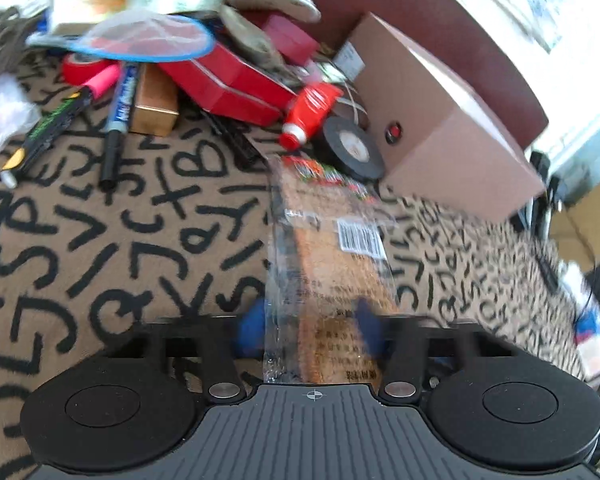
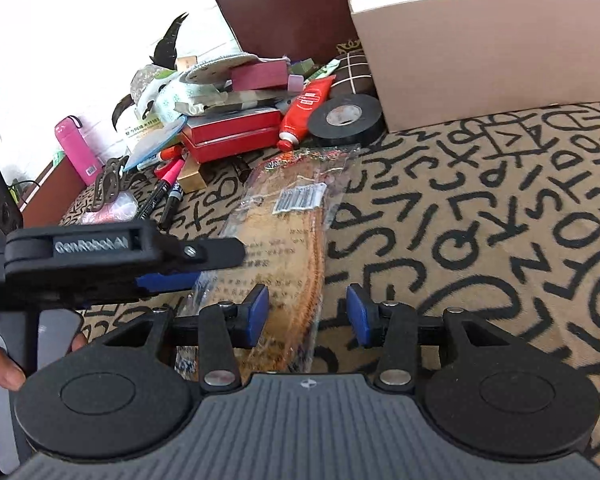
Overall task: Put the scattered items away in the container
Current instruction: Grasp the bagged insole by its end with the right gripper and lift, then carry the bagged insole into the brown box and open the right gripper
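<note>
We are gripping the clear packet [image 1: 324,248] in the left gripper [image 1: 312,320], right gripper [image 2: 308,314] released; pile [image 2: 228,120] still waiting outside the box [image 2: 480,64]

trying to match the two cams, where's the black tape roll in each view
Left wrist: the tape roll lies right of centre in the upper half, between the red tube and the pink box.
Right wrist: the tape roll lies just right of centre, upper third, against the pink box.
Shared landmark: the red tube, immediately left of the roll in both.
</note>
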### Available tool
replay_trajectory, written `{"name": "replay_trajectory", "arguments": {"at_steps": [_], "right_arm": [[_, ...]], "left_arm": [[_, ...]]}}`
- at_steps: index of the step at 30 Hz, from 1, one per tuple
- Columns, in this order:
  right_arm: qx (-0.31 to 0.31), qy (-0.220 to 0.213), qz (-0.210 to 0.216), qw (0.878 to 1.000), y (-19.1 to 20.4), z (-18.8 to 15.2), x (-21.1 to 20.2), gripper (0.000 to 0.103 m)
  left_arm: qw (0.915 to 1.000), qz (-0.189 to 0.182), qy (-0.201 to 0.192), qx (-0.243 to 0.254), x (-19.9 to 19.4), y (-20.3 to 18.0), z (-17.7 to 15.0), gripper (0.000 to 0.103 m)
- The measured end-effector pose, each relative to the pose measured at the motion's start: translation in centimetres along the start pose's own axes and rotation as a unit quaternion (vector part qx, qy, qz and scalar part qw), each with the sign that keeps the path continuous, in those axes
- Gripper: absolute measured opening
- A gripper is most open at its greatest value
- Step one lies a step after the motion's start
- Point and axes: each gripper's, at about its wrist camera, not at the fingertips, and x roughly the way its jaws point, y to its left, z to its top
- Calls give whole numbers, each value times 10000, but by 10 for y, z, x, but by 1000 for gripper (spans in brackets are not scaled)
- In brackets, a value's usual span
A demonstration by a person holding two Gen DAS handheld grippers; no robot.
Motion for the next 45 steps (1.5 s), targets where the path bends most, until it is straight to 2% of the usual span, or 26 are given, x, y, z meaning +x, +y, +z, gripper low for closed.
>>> {"name": "replay_trajectory", "arguments": {"at_steps": [2, 3, 5, 8, 9, 11, 14, 15, 16, 20, 22, 23, 28, 33, 39, 45], "right_arm": [[26, 72, 112, 9999, 1, 1, 3, 34], [34, 89, 113, 9999, 1, 1, 3, 34], [58, 95, 155, 9998, -1, 1, 2, 34], [235, 103, 252, 9994, -7, 1, 4, 34], [287, 97, 267, 9992, -8, 1, 4, 34], [305, 73, 251, 9992, -7, 1, 6, 35], [173, 64, 185, 9997, -3, 1, 8, 35], [126, 76, 159, 9998, -2, 1, 7, 33], [106, 94, 136, 9998, -1, 2, 6, 32], [200, 130, 153, 9996, -2, 2, 6, 33], [307, 103, 186, 9993, -5, 2, 8, 34], [309, 77, 199, 9993, -6, 2, 9, 34], [335, 68, 145, 9993, -3, 1, 5, 27], [300, 45, 145, 9994, -1, -9, -13, 23], [269, -209, 174, 9993, 3, -8, -45, 23], [21, -816, 102, 9966, 7, 20, -76, 23]], "left_arm": [[10000, -17, 27, 75, 1, -2, 0, 34], [9999, -26, 33, 100, 0, -2, 0, 34], [9999, -74, 41, 65, 1, 0, 0, 41], [9999, -158, 29, -20, 3, 4, 0, 43], [9999, -155, 36, -15, 3, 4, 0, 42], [9999, -84, 48, 94, 3, 2, 0, 30], [9997, -8, 37, 227, 1, -1, -2, 29], [9997, -11, 38, 233, 1, -1, -2, 31], [9997, -32, 37, 219, 1, 0, -2, 39], [9997, -35, -1, 222, 2, -1, -3, 39], [9995, 48, -26, 322, 4, -4, -2, 35], [9993, 111, -32, 366, 4, -6, -2, 25], [9980, 318, -39, 547, -4, -18, -10, 23], [9989, 236, -27, 400, -18, -23, -22, 23], [9988, 46, -372, 306, -44, -43, -21, 23], [9952, -219, -818, 495, -57, -77, 16, 23]]}}
